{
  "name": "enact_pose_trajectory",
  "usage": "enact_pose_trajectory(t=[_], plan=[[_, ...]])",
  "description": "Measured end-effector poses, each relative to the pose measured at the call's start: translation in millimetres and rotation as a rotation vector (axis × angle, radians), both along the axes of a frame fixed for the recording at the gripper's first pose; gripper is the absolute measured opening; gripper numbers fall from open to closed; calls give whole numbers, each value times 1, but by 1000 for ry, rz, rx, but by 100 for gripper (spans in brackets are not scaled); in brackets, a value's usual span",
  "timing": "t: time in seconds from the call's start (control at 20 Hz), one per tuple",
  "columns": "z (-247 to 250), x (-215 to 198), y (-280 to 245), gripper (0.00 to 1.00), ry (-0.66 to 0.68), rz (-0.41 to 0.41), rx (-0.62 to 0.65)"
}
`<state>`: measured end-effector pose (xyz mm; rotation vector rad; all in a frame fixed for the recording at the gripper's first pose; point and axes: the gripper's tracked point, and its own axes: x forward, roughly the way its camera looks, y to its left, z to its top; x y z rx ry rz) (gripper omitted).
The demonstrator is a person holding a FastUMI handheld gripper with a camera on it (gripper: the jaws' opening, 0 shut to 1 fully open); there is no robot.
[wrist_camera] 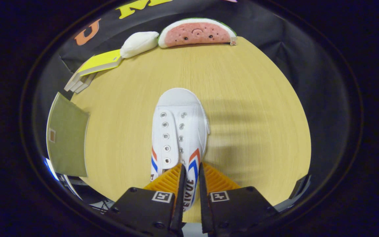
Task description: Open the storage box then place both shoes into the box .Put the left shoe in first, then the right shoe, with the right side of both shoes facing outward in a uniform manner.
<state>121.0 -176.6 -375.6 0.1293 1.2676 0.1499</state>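
Gripper: the gripper [189, 171] has its two fingers drawn close, pinching the right-hand side wall of the shoe between them, near the heel end.
Shoe: a white canvas shoe [178, 131] with red and blue stripes on its sides and empty metal eyelets; it runs straight ahead from the fingers, toe pointing away, rear part held in the grip.
Shoe position: over the middle of the surface; whether the sole touches it or is lifted cannot be told.
Surface: a light wood-grain surface [248, 98], with a soft shadow just right of the shoe.
Far edge: a watermelon-slice plush [196, 33] and a white cushion [139, 43] lie beyond the toe, side by side.
Left side: a yellow-covered book [100, 62] on a stack, and nearer, an olive-green panel [67, 138] well left of the shoe.
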Motion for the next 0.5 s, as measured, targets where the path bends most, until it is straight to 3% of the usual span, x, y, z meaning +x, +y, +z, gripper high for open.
enact_pose_trajectory(t=[0.15,0.5], plan=[[2,0,-1,8,11,-29,26],[43,-38,30,6,38,-101,157]])
